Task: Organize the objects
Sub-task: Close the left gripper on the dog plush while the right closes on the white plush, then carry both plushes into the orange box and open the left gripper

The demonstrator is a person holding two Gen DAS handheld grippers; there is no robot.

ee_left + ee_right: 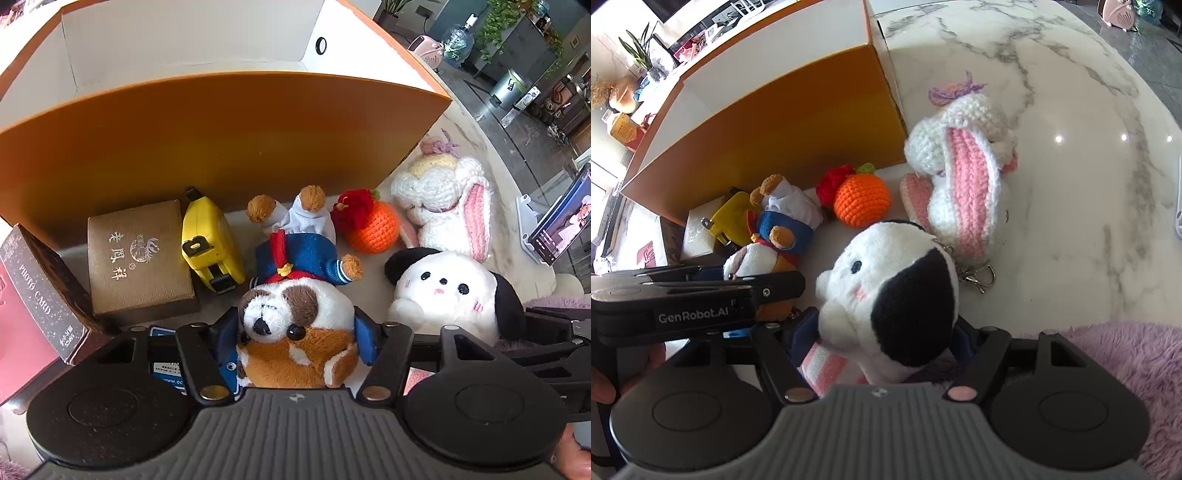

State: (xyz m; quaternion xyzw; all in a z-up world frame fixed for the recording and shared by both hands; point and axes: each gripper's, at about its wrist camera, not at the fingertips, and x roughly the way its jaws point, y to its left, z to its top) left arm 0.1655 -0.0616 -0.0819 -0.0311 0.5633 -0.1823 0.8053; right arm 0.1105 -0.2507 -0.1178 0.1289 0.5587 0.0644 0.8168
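Right gripper point(886, 339) tight around black-eared white plush point(886, 295) on marble table point(1071, 184)

Colours noted.
Box point(221, 140) orange; tape measure point(210, 240) yellow; crochet ball point(373, 230) orange; tabletop point(1071, 110) white marble, grey-veined.

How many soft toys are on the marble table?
4: sailor dog in left gripper; black-eared dog in right gripper; crochet rabbit behind; crochet orange by the box. Others may be hidden.
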